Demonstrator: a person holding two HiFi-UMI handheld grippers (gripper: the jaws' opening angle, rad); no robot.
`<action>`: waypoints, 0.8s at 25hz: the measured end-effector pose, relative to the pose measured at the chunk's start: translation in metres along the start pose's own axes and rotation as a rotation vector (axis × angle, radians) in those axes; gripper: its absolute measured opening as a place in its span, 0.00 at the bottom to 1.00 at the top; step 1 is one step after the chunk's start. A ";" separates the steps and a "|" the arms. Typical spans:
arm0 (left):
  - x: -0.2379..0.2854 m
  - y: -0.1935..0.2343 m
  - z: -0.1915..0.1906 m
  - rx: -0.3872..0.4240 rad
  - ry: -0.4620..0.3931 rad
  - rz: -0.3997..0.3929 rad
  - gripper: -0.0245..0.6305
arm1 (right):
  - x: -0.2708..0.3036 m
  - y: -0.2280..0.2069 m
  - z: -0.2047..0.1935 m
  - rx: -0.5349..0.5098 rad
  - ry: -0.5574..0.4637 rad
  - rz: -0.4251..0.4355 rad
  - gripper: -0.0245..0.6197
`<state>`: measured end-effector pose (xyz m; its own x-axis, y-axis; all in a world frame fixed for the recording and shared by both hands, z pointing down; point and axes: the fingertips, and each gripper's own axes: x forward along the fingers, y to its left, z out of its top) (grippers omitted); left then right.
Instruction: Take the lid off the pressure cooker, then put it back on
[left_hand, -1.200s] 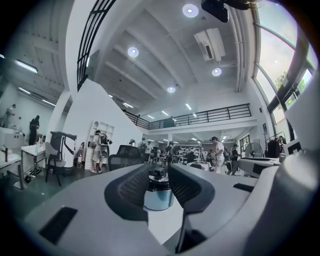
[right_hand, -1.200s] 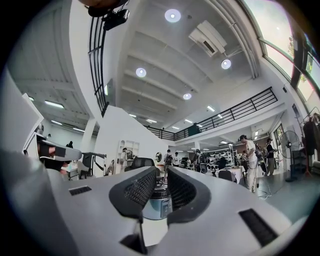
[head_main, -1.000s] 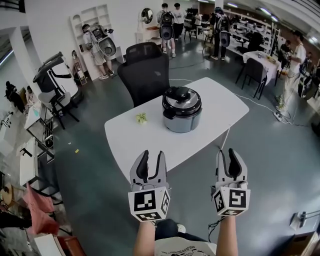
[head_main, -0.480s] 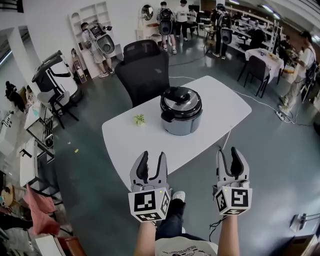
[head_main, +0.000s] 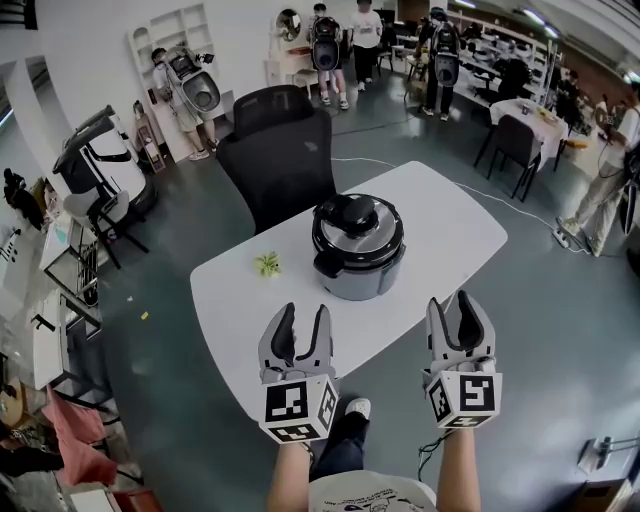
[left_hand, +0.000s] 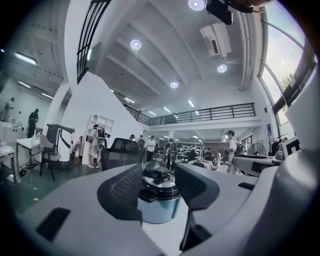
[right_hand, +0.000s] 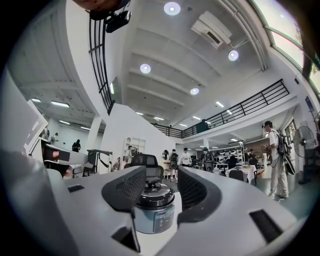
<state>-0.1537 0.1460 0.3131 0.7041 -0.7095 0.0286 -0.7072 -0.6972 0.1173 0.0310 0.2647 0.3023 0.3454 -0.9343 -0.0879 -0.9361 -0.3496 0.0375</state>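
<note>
A silver pressure cooker (head_main: 358, 262) with its black lid (head_main: 355, 218) on stands in the middle of a white table (head_main: 455, 215). Both grippers hover level at the table's near edge, short of the cooker and apart from it. My left gripper (head_main: 304, 312) is open and empty; its jaws have just been opening. My right gripper (head_main: 450, 300) is open too, its jaws also just opened wider with nothing between them. In the left gripper view the cooker (left_hand: 159, 205) shows beyond the jaws. The right gripper view frames the cooker (right_hand: 152, 215) the same way.
A black office chair (head_main: 280, 150) stands behind the table. A small green object (head_main: 266, 264) lies on the table left of the cooker. Several people stand at the back of the room, and another table with chairs (head_main: 525, 115) stands at the right.
Both grippers have moved forward toward the table, and the cooker now sits nearer and larger in the head view. The right jaws stand visibly wider apart.
</note>
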 end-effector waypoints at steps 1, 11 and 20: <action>0.013 0.003 0.001 -0.002 0.002 -0.002 0.34 | 0.013 -0.002 0.000 -0.002 0.001 0.003 0.37; 0.136 0.039 0.012 -0.011 0.016 -0.003 0.34 | 0.147 -0.015 -0.002 -0.017 0.003 0.040 0.38; 0.185 0.081 0.004 -0.053 0.055 0.038 0.34 | 0.221 -0.007 -0.011 -0.028 0.024 0.090 0.39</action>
<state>-0.0806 -0.0420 0.3239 0.6806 -0.7273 0.0879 -0.7298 -0.6627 0.1678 0.1147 0.0599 0.2933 0.2617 -0.9633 -0.0593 -0.9614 -0.2656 0.0717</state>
